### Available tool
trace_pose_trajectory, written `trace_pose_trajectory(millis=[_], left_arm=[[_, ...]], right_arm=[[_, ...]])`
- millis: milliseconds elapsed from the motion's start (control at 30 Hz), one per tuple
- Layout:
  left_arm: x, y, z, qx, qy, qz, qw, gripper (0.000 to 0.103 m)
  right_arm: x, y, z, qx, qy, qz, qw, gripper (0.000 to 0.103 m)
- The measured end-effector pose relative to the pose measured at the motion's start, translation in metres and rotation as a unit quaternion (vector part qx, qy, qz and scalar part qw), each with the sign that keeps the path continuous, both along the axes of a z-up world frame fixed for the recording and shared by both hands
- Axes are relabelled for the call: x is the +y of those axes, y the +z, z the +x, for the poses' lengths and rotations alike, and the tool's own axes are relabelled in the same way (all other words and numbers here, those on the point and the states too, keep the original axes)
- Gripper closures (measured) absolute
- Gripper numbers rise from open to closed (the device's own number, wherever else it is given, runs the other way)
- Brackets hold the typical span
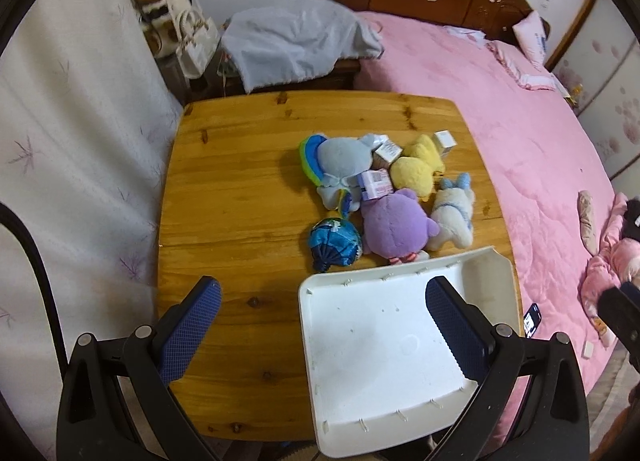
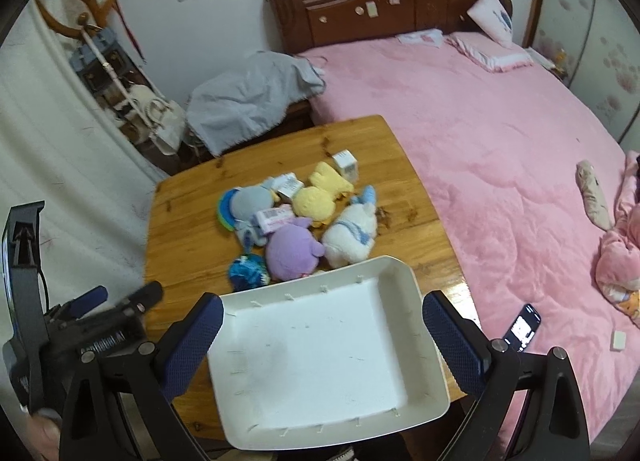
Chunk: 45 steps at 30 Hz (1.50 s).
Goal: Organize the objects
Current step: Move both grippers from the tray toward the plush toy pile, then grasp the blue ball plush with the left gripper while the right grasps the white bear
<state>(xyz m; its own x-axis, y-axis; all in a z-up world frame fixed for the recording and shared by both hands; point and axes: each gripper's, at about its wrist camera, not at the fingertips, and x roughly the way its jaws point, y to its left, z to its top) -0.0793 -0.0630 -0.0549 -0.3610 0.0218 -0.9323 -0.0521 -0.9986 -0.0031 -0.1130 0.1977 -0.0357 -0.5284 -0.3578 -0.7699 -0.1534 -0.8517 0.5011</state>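
A pile of toys lies on the wooden table (image 1: 224, 189): a grey-blue plush (image 1: 340, 165), a yellow plush (image 1: 416, 169), a purple plush (image 1: 396, 221), a white plush (image 1: 452, 217), a blue ball (image 1: 334, 245) and small boxes (image 1: 376, 185). A white tray (image 1: 384, 349) sits empty at the table's near edge. My left gripper (image 1: 324, 301) is open above the near table, its right finger over the tray. My right gripper (image 2: 322, 313) is open above the tray (image 2: 320, 365), empty. The purple plush (image 2: 292, 249) and white plush (image 2: 352, 233) lie just beyond it.
A pink bed (image 1: 520, 133) borders the table on the right, with a phone (image 2: 522, 327) near its edge. A grey cloth (image 1: 296, 41) covers furniture behind the table. A white curtain (image 1: 80, 141) hangs at the left. The left gripper (image 2: 92, 313) shows at the right wrist view's left.
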Motion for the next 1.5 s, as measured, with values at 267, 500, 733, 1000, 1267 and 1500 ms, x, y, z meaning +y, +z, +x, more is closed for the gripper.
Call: trace_pose_trajectory(millis=[267,500,733,1000,1267,1500], left_arm=[[-0.018,-0.023,-0.040,-0.034,0.050,-0.002,0.9982,0.001],[-0.014,-0.065,-0.070,-0.098,0.074,0.002,0.9925,0.001],[0.002,-0.115,-0.095,-0.145,0.077,-0.011,0.9863,0.002],[0.000,-0.164,-0.114,-0.197,0.092,0.007,0.9761,0.008],[-0.001,-0.192,-0.116,-0.223,0.109,0.025,0.9685,0.020],[-0.005,-0.207,-0.111,-0.241,0.123,0.040,0.9618,0.024]], right_arm=[[0.023,-0.029,-0.036,-0.013,-0.025,-0.046,0.999,0.003],[0.032,-0.063,-0.097,-0.008,-0.022,-0.113,0.993,0.008],[0.020,-0.125,-0.174,-0.071,0.018,-0.145,0.987,0.014],[-0.022,-0.178,-0.221,-0.129,0.090,-0.190,0.969,0.020],[-0.059,-0.186,-0.225,-0.138,0.127,-0.205,0.961,0.020],[-0.071,-0.189,-0.228,-0.138,0.109,-0.219,0.960,0.029]])
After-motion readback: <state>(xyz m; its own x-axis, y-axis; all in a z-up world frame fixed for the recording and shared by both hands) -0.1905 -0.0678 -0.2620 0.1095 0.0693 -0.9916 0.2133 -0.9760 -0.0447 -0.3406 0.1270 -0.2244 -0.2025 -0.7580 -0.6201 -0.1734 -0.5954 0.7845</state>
